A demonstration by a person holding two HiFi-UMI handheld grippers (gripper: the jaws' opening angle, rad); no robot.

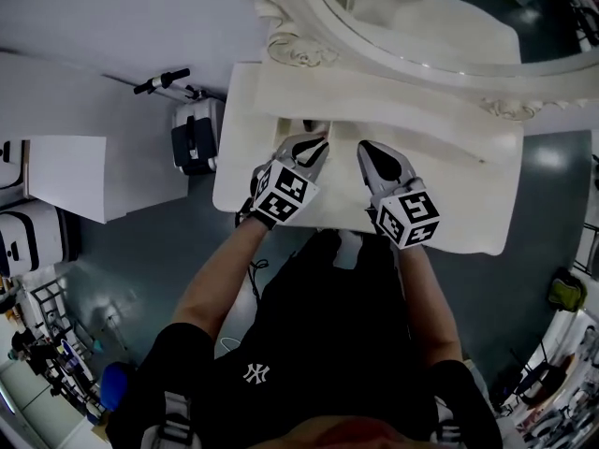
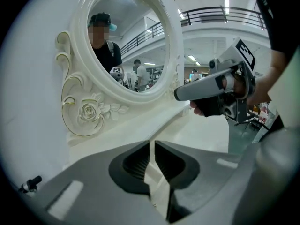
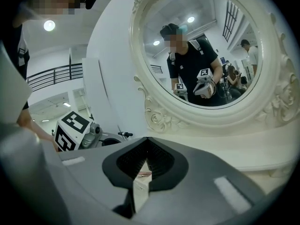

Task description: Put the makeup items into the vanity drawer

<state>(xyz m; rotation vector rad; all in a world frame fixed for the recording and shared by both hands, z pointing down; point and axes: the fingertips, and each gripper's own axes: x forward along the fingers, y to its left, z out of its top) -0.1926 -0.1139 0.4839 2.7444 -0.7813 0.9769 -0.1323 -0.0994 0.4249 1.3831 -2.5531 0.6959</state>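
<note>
A person stands at a white vanity with the left gripper (image 1: 316,143) and the right gripper (image 1: 365,150) just beside each other above the vanity top (image 1: 459,204). Both are clenched on nothing: the left's jaws leave a hairline slit, and the right's meet at the tips. No makeup item can be made out in any view. A pinkish sliver below the right gripper's jaws is too small to identify, and the drawer, presumably under the front edge beneath the grippers, is hidden. The likeliest trouble is a blind reach: with the pull out of sight under the tools, closed jaws could skid off it or scrape the painted edge. The grippers are also close enough to knock together if either swings inward. Ahead of the jaws rises the oval mirror (image 3: 206,46), its carved rose (image 2: 89,110) to the left gripper's left, easily chipped by a forward lunge. The top looks smooth and pale. Further left and lower are a dark floor (image 1: 140,251), a white cabinet (image 1: 84,181) and a grey case (image 1: 195,138). A railed balcony (image 2: 220,15) crosses the hall beyond.
</note>
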